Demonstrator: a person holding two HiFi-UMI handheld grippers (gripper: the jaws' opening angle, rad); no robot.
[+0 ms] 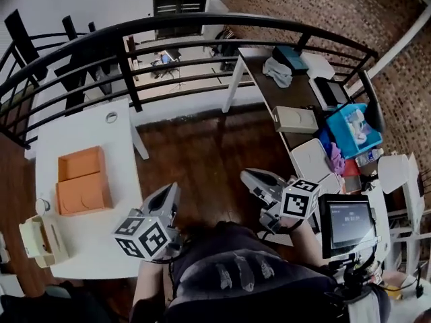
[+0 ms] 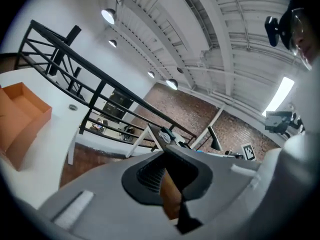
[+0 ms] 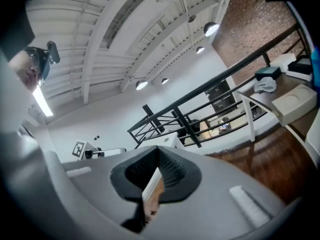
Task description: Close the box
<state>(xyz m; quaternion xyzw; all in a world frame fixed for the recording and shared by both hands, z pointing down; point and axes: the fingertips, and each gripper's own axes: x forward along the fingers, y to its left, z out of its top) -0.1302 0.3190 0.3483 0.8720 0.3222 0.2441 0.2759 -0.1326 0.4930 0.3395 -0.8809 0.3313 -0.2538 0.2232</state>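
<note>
An orange box (image 1: 82,180) lies open on the white table (image 1: 87,123) at the left, its tray toward the railing and its lid flat beside it. Part of the orange box (image 2: 22,116) also shows at the left edge of the left gripper view. My left gripper (image 1: 172,195) hangs off the table's right edge, over the wooden floor and apart from the box, with its jaws together and nothing in them. My right gripper (image 1: 250,177) is held further right over the floor, also shut and empty. Both grippers (image 2: 167,154) (image 3: 157,151) point up toward the railing and ceiling.
A beige carton (image 1: 40,241) stands on the table's near left corner. A black curved railing (image 1: 202,25) runs behind the table. A cluttered desk (image 1: 303,93) and a small screen (image 1: 347,224) are at the right.
</note>
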